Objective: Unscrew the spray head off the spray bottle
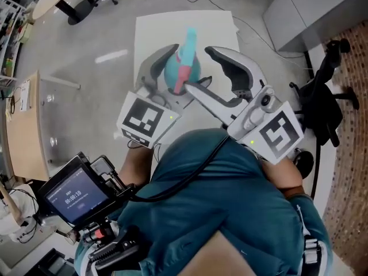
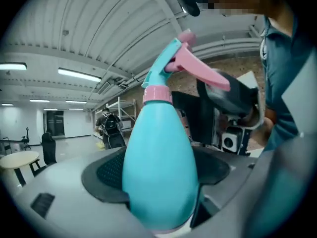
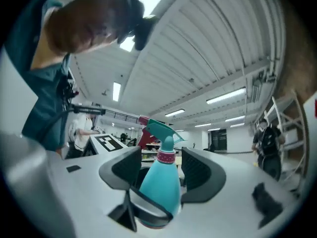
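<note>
Office ceiling behind; white desk (image 1: pixel 149 33) below. Left tool (image 2: pixel 161 170) clamps spray bottle (image 2: pixel 159 133) body, held mid-air. Right tool (image 3: pixel 161 170) jaws wide, bottle btwn them, pads not pressing. Step, prob.: getting hold of spray head (image 3: pixel 161 129). Next: right tool up onto head, close, twist w/ left steady.

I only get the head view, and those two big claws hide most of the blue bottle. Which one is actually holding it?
Observer: The left gripper. Its own view shows its jaws pressed on both sides of the spray bottle, at its wide belly.
Visitor: And the other claw?
Observer: The right gripper is open. In its view, its jaws stand on either side of the pink collar with gaps, touching nothing.
Visitor: Is the top off yet?
Observer: No. The spray head sits on that collar, not yet unscrewed.
</note>
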A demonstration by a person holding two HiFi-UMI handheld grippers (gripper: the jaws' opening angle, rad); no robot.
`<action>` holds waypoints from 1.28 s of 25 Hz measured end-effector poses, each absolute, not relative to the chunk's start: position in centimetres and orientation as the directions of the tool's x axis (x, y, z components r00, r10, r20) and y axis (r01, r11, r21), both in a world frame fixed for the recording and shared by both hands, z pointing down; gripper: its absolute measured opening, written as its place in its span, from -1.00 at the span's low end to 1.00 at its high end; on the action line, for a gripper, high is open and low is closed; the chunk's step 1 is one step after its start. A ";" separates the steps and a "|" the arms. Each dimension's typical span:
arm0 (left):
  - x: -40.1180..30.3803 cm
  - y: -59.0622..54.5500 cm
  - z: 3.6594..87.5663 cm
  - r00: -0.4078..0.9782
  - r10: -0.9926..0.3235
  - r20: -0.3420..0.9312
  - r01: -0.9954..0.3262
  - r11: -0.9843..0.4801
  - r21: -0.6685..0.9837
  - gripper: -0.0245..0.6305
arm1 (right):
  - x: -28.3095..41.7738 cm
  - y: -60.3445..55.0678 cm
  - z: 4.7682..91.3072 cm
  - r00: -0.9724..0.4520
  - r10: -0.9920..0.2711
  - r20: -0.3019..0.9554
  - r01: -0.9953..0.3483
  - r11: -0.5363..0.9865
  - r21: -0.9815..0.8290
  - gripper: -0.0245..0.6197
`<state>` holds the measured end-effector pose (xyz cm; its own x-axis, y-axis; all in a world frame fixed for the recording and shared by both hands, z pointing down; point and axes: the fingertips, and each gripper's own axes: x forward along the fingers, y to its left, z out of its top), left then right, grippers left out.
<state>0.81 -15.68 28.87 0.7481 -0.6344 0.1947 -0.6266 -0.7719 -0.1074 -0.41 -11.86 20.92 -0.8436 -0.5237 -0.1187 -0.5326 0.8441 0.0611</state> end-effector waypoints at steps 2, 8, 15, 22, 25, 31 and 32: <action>1.8 -15.3 28.5 0.740 -0.649 0.176 -0.633 -0.761 -0.143 0.30 | -1.3 -11.9 20.8 -0.796 -0.598 -0.094 -0.605 0.779 0.165 -0.19; 3.0 -14.8 28.0 0.721 -0.673 0.166 -0.618 -0.732 -0.286 0.30 | -1.1 -12.5 22.3 -0.714 -0.698 -0.050 -0.684 0.681 0.260 -0.19; 2.6 -13.6 29.4 0.749 -0.614 0.247 -0.568 -0.788 -0.238 0.30 | -0.7 -11.9 21.2 -0.820 -0.555 -0.139 -0.566 0.823 0.052 -0.44; 4.7 -6.3 27.7 0.990 -0.051 0.129 -0.075 -0.980 0.186 0.30 | -1.2 -7.3 20.4 -0.991 -0.037 -0.129 -0.033 0.999 -0.033 -0.45; 4.2 -2.6 27.3 0.961 0.261 0.091 0.222 -0.924 0.311 0.30 | 0.0 -4.9 19.9 -0.946 0.281 -0.161 0.296 0.952 -0.077 -0.45; 2.1 2.3 24.0 0.620 0.739 -0.264 0.757 -0.474 0.450 0.30 | 0.3 -1.9 18.1 -0.719 0.660 -0.216 0.689 0.718 -0.097 -0.45; 1.4 2.7 23.2 0.518 0.777 -0.359 0.829 -0.351 0.437 0.30 | 0.1 -2.0 17.6 -0.677 0.690 -0.255 0.728 0.679 -0.098 -0.45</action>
<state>1.40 2.68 23.15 0.5177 0.7767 -0.3588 0.8286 -0.3506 0.4366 0.07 -1.97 17.61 -0.6774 0.6900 -0.2551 0.7280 0.6785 -0.0979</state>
